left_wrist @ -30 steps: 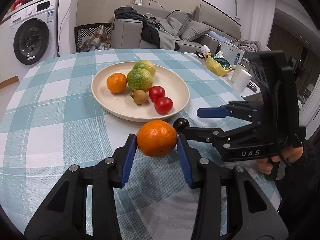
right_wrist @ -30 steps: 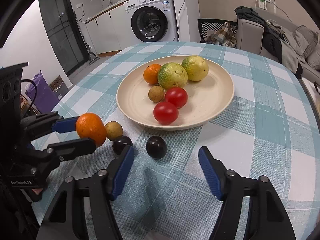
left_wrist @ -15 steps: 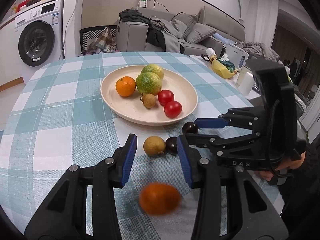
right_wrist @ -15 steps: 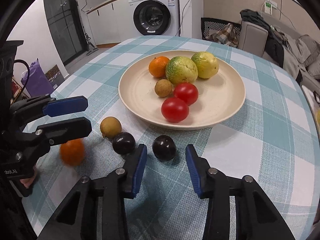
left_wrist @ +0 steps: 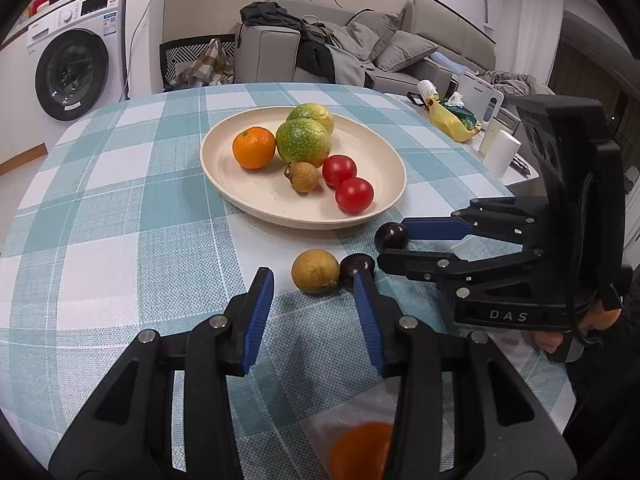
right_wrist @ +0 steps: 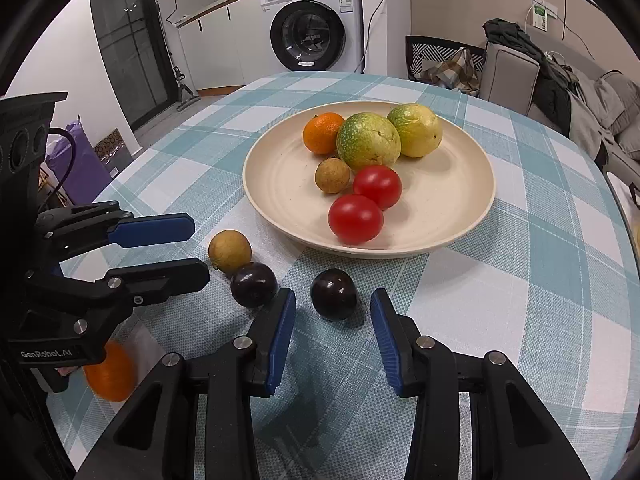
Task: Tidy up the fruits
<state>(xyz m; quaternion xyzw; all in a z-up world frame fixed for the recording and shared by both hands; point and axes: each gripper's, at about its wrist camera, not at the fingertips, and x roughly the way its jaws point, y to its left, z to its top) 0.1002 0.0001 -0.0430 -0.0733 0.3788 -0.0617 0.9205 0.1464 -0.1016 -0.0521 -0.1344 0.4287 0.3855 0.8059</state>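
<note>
A cream plate (left_wrist: 224, 184) (right_wrist: 472, 216) holds an orange, two green-yellow fruits, a small brown fruit and two red tomatoes. On the cloth in front of it lie a tan round fruit (left_wrist: 315, 271) (right_wrist: 230, 250) and two dark plums. My left gripper (left_wrist: 312, 296) (right_wrist: 198, 250) stands open and empty just short of the tan fruit. A blurred orange (left_wrist: 360, 448) (right_wrist: 110, 372) lies under it near the table's near edge. My right gripper (right_wrist: 332, 304) (left_wrist: 390, 246) stands narrowly open with the right plum (right_wrist: 333, 294) (left_wrist: 392, 235) at its tips; a gap shows on both sides. The other plum (right_wrist: 254, 284) (left_wrist: 357, 266) touches the tan fruit.
The round table has a teal checked cloth (right_wrist: 540, 280). A white cup (left_wrist: 502, 156) and a yellow bag (left_wrist: 450, 122) sit at its far right edge. A hand (left_wrist: 552, 340) grips the right gripper's handle. A washing machine (right_wrist: 308, 36) and a sofa (left_wrist: 360, 52) stand beyond.
The orange slipped out of my left gripper's jaws and dropped toward the near table edge. My right gripper's jaws narrowed around the right dark plum.
</note>
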